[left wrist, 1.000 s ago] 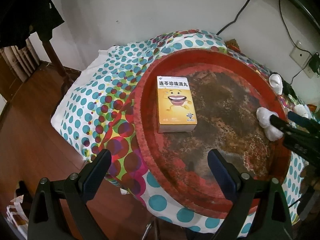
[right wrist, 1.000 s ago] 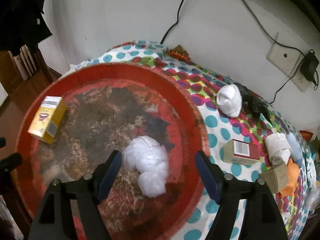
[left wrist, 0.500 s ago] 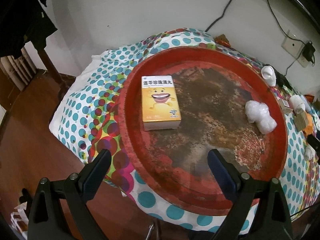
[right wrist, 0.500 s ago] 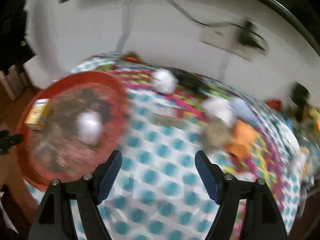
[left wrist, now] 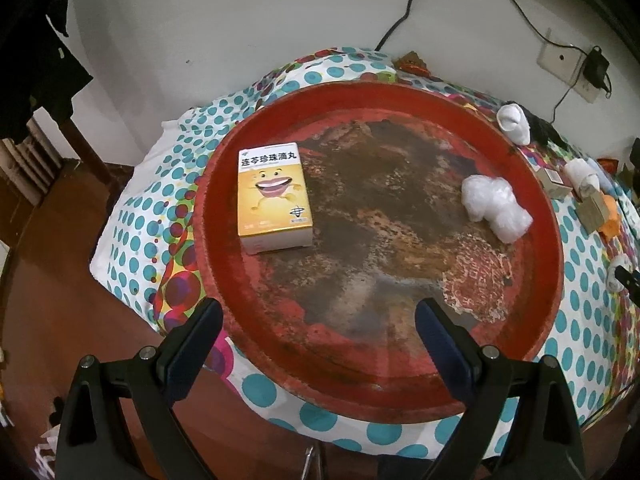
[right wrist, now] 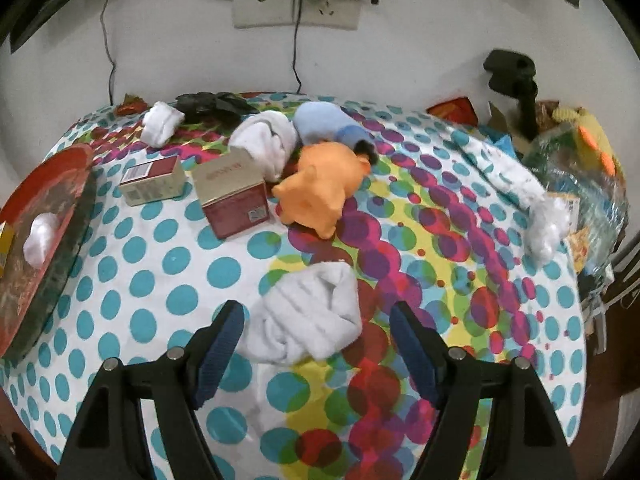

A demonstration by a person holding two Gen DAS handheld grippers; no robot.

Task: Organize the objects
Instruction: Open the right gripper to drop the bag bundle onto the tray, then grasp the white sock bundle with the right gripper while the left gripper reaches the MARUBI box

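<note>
A round red tray (left wrist: 552, 256) lies on the dotted tablecloth, holding a yellow medicine box (left wrist: 274, 194) at its left and a white plastic wad (left wrist: 494, 206) at its right. My left gripper (left wrist: 318, 344) hovers open over the tray's near rim, empty. In the right wrist view a rolled white sock (right wrist: 312, 316) lies on the cloth between the open fingers of my right gripper (right wrist: 316, 354). Beyond it sit a maroon box (right wrist: 236, 200), a small beige box (right wrist: 154, 180), an orange soft toy (right wrist: 324, 186), another white sock (right wrist: 266, 140) and a blue bundle (right wrist: 326, 122).
The tray's edge (right wrist: 64, 216) shows at the left in the right wrist view. A small white sock (right wrist: 162, 122) and black cloth (right wrist: 212, 104) lie near the wall. A white wad (right wrist: 548, 228), plastic bags (right wrist: 580, 168) and a black stand (right wrist: 516, 80) crowd the right side. Wall sockets with cables hang above.
My right gripper swung right, away from the tray and the plastic wad it had framed, and now stands over a white sock. The left gripper pulled back slightly, staying open.
</note>
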